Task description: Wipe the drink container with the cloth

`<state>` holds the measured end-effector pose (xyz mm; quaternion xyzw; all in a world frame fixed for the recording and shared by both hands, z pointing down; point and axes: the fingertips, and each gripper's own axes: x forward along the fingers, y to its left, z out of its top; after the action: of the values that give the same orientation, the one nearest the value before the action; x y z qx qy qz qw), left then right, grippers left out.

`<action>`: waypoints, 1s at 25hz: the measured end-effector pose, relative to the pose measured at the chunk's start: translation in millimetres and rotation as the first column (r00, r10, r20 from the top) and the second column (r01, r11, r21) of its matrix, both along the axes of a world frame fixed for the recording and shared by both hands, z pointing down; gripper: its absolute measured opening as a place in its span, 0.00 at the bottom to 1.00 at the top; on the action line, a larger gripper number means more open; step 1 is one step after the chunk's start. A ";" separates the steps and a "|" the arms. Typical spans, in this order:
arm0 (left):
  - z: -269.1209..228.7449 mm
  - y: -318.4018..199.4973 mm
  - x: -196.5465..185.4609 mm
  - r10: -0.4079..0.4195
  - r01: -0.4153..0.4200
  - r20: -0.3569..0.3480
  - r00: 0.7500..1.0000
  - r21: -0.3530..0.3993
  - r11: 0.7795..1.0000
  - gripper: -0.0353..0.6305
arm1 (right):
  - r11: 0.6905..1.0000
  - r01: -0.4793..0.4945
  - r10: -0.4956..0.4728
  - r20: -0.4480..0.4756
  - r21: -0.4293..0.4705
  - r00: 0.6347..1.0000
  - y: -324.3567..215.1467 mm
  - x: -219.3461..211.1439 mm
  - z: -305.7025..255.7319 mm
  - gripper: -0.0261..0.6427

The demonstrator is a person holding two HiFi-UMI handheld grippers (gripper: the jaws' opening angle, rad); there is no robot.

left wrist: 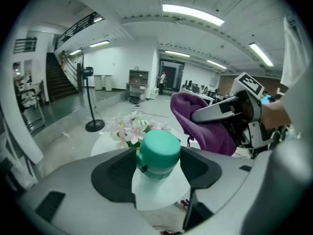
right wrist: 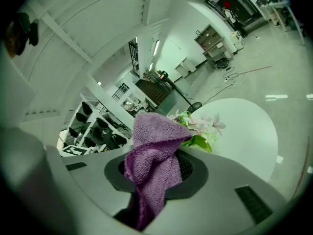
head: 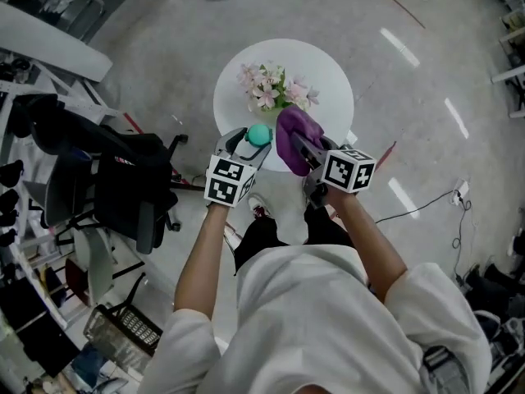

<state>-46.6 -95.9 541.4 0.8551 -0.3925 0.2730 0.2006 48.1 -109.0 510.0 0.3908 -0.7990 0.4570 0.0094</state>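
Drink container: white body, teal cap, standing cap-up between the jaws of the left hand-held gripper. Both dark pads sit against the white body, one on each side, so this hand-held gripper is clamped on the container. The cap rises clear above the pads.

Cloth: purple, knitted texture, bunched into a peak. The right hand-held gripper is pinching it. The fabric fills the gap between the pads, one fold stands up past the jaw tips and the rest hangs down below them.

Relative placing: seen from the left hand-held gripper, the cloth and the right hand-held gripper lie just to its right and a little ahead. In the head view the cloth sits just beside the teal cap; whether they touch I cannot tell.

Counter: round, white, ahead of and below both hand-held grippers. Both are held above its near edge.

Flowers: pale pink blooms with green leaves, on the counter just beyond the jaw tips of both hand-held grippers.

Office chair: black, well to the left of the left hand-held gripper, on the floor.
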 end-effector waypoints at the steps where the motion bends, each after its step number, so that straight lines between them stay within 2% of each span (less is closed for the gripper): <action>1: -0.2 0.7 0.0 -0.047 0.047 0.001 0.999 -0.009 0.999 0.49 | 1.000 0.022 -0.022 0.030 0.000 0.999 -1.9 -1.2 -2.3 0.20; 5: -1.0 4.3 -0.5 -0.201 0.201 0.002 0.980 -0.033 0.979 0.48 | 0.990 0.134 -0.128 0.130 -0.040 0.983 -3.7 -17.3 4.9 0.20; 10: -3.1 10.5 5.0 -0.300 0.299 -0.007 0.954 -0.028 0.954 0.49 | 0.972 0.217 -0.201 0.163 -0.085 0.966 -20.0 -36.1 17.7 0.19; 14: -3.7 15.9 5.9 -0.356 0.355 -0.010 0.935 -0.025 0.934 0.48 | 0.945 0.301 -0.297 0.048 -0.126 0.954 -20.6 -45.9 53.8 0.19; 19: -2.1 15.8 3.8 -0.392 0.392 -0.014 0.920 -0.019 0.920 0.48 | 0.929 0.329 -0.354 -0.138 -0.171 0.925 -19.3 -46.5 109.7 0.19; 25: -1.9 16.9 3.0 -0.409 0.409 -0.017 0.912 -0.015 0.913 0.49 | 0.913 0.322 -0.379 -0.230 -0.249 0.896 -10.7 -43.1 164.7 0.19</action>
<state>-43.6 -79.0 539.5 0.7557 -0.5591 0.2188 0.2617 5.1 -119.8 674.8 0.2959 -0.7962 0.4689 0.2423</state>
